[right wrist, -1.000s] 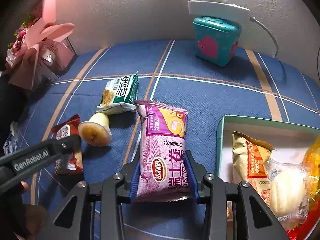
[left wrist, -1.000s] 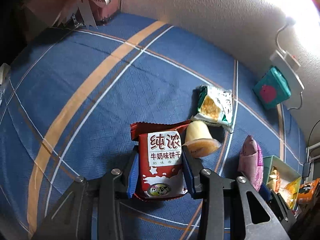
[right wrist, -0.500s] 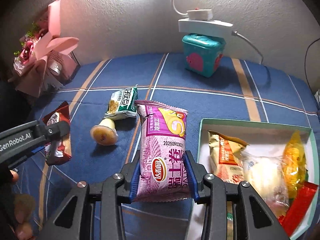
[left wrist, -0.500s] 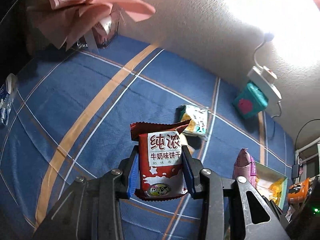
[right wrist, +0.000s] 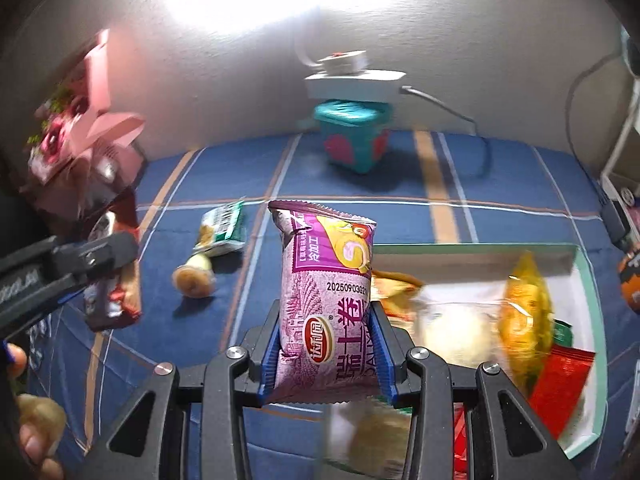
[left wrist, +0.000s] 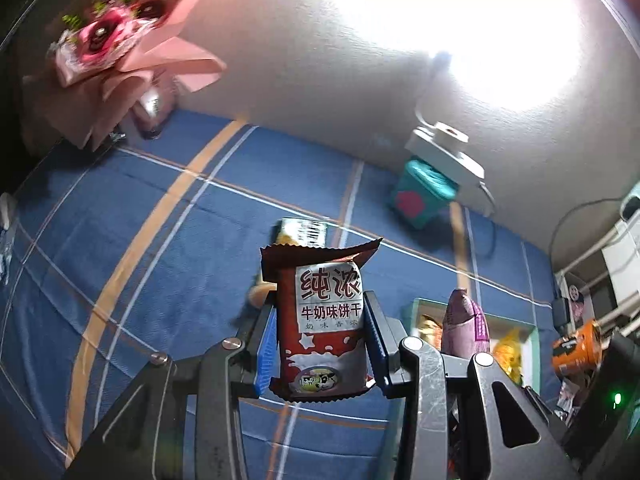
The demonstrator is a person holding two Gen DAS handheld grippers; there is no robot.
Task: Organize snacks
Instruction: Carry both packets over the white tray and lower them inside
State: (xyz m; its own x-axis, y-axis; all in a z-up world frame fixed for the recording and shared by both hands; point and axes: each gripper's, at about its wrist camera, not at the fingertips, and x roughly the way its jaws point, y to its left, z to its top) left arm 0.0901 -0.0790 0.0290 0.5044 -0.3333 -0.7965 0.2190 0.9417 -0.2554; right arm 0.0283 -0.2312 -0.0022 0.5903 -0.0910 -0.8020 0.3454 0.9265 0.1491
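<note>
My left gripper [left wrist: 320, 344] is shut on a red milk-biscuit packet [left wrist: 322, 320] and holds it above the blue plaid cloth [left wrist: 160, 248]. My right gripper [right wrist: 326, 356] is shut on a purple Swiss-roll packet [right wrist: 326, 296], held up beside the green-rimmed snack box [right wrist: 582, 280]. The box holds several snacks, among them a yellow bag [right wrist: 524, 316] and a red packet [right wrist: 560, 380]. The left gripper and its packet [right wrist: 114, 296] show at the left of the right wrist view. A green-white packet [right wrist: 220, 228] and a jelly cup [right wrist: 194, 278] lie on the cloth.
A teal tin [right wrist: 352, 136] with a white power strip [right wrist: 356, 80] on it stands at the back by the wall. A pink flower bouquet [right wrist: 80, 136] is at the back left. An orange cup [left wrist: 576, 352] and clutter sit right of the box.
Both grippers have risen and moved right with their packets. The snack box has come closer under the right gripper, and the green packet and jelly cup have dropped farther away.
</note>
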